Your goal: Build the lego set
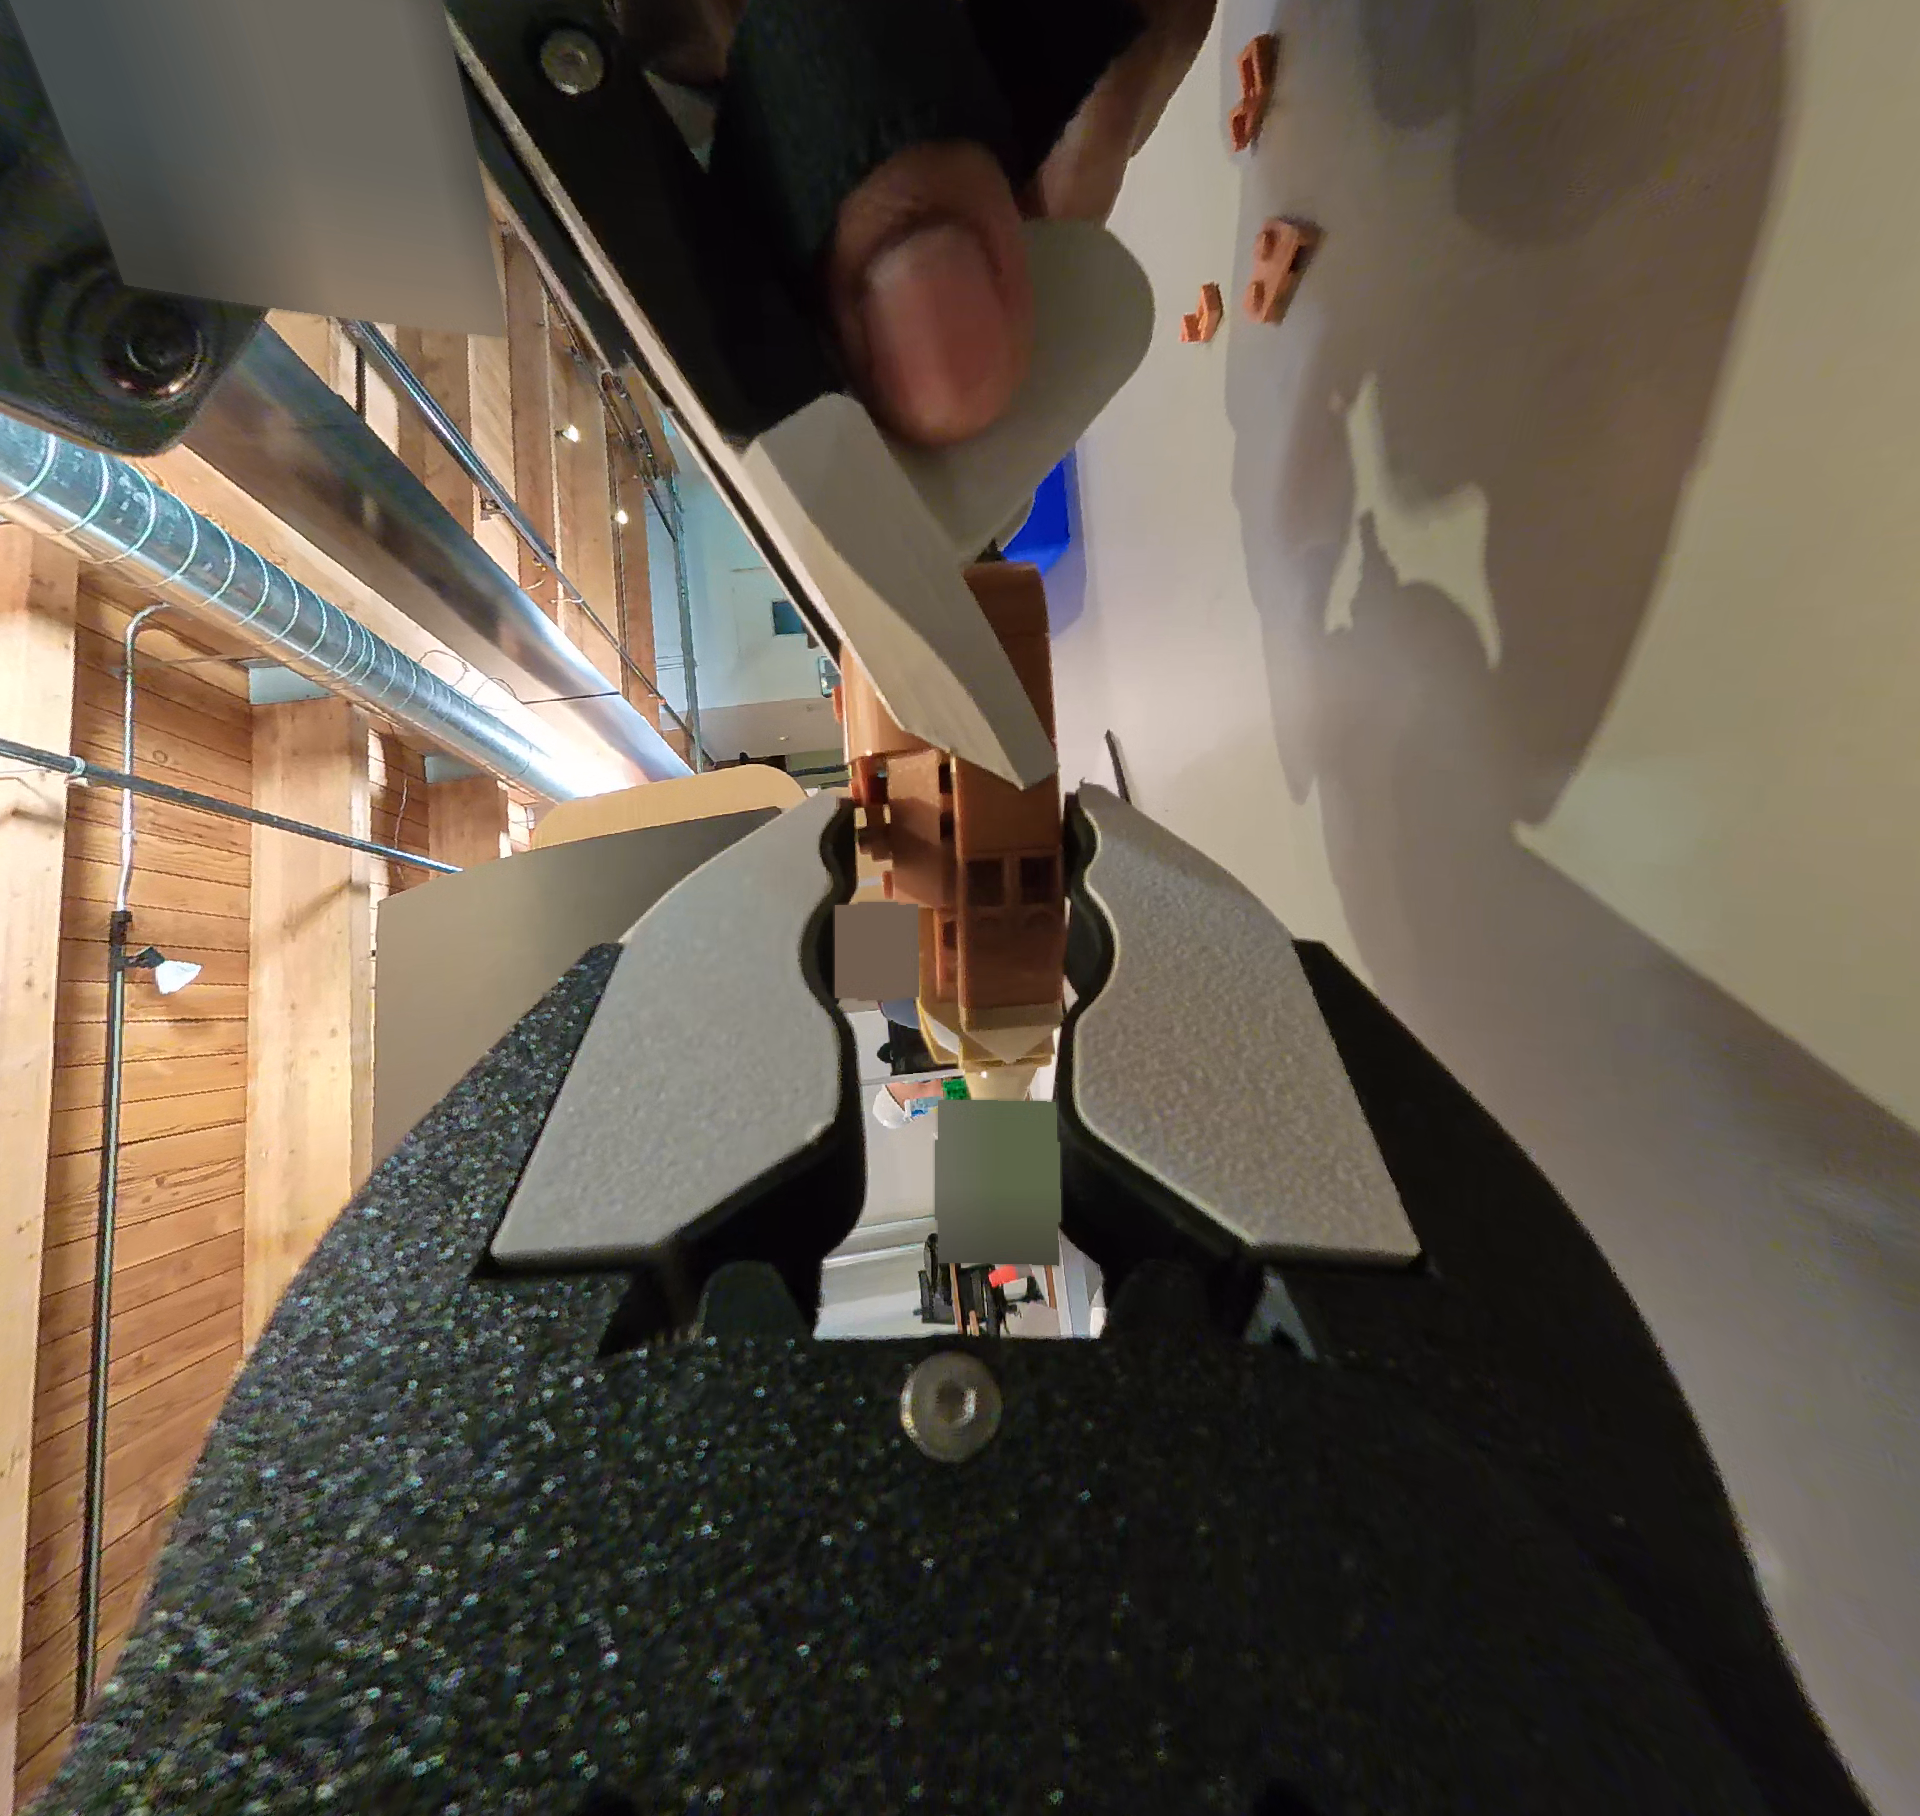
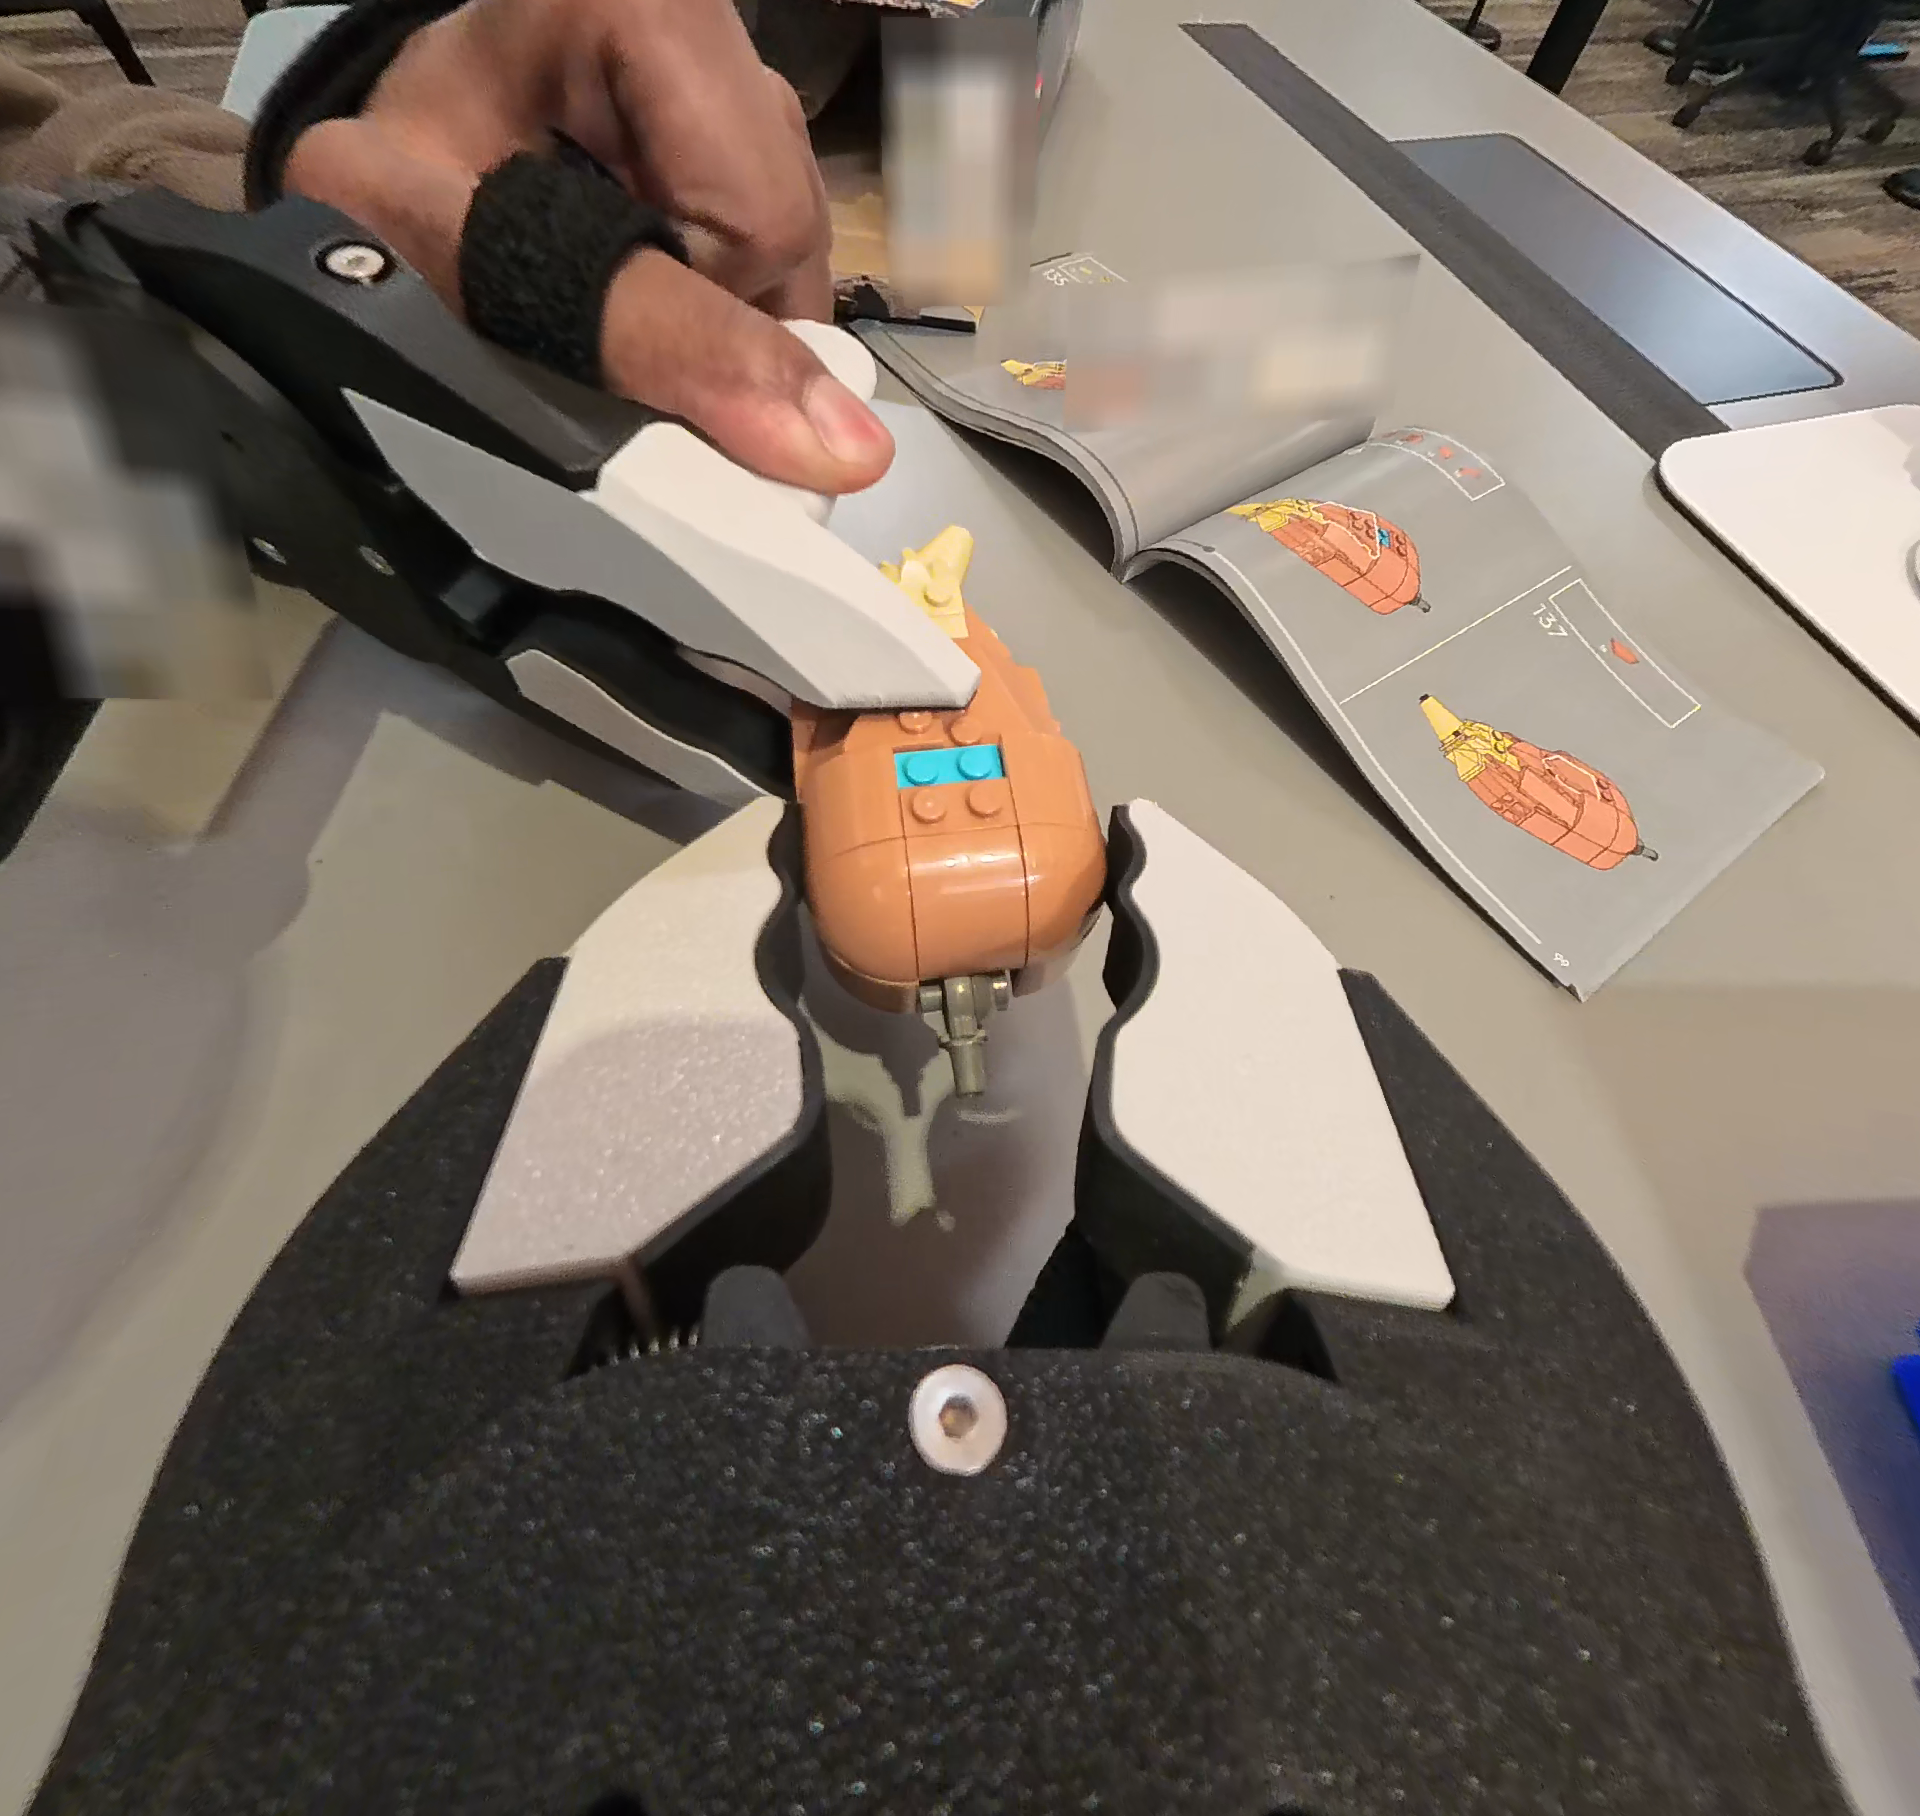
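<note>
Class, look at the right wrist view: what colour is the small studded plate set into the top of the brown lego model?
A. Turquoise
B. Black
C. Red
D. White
A: a turquoise plate sits among the brown studs on top of the lego model, between the tips of the right gripper.

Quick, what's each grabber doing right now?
Left gripper: shut on the brown lego model.
Right gripper: around the model's rounded end; grip cannot be told.

Lego model left of open booklet
</note>
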